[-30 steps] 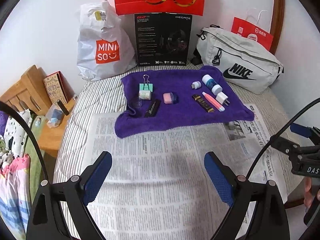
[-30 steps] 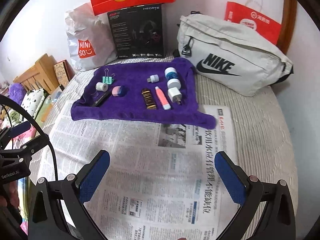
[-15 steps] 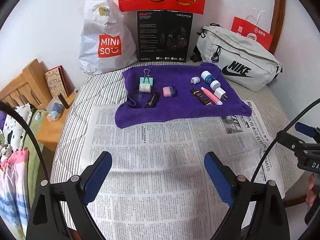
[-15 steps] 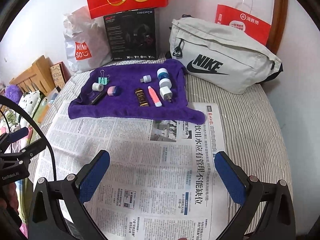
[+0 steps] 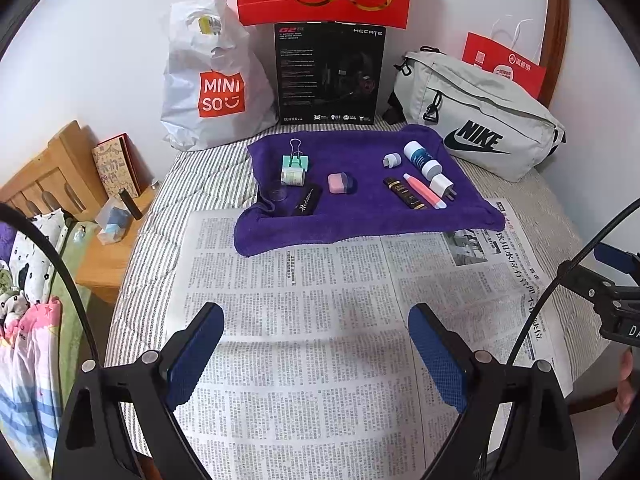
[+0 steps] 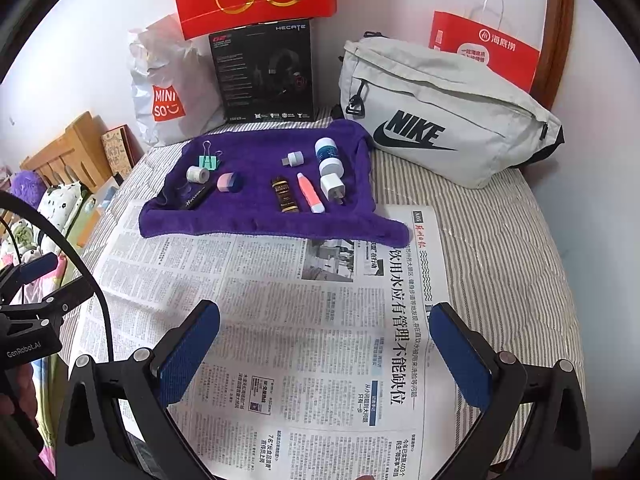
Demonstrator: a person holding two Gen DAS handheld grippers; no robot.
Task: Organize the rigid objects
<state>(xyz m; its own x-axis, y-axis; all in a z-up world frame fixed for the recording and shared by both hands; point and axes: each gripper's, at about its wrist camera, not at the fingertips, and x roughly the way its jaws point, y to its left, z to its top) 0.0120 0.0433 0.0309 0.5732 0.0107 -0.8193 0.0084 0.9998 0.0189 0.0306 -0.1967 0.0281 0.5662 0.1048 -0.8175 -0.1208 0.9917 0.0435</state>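
A purple towel [image 5: 360, 224] [image 6: 248, 220] lies at the far side of the bed with several small items on it: a green binder clip [image 5: 295, 159], a tape roll [image 5: 293, 177], a pink eraser [image 5: 339, 183], a dark tube [image 5: 404, 193], a pink pen [image 5: 423, 191], a white charger plug [image 5: 442, 185] and a white bottle [image 5: 421, 159]. My left gripper [image 5: 316, 354] is open and empty above the newspaper [image 5: 320, 320], well short of the towel. My right gripper [image 6: 325, 354] is open and empty too, over the newspaper [image 6: 300, 320].
A grey Nike bag [image 5: 480, 136] [image 6: 440, 116], a black box [image 5: 330, 74], a white Miniso bag [image 5: 212, 80] and red paper bags stand behind the towel at the wall. A wooden bedside stand [image 5: 100, 248] is at the left.
Both grippers have pulled back from the towel, so the items look smaller and farther. Both stay open and empty.
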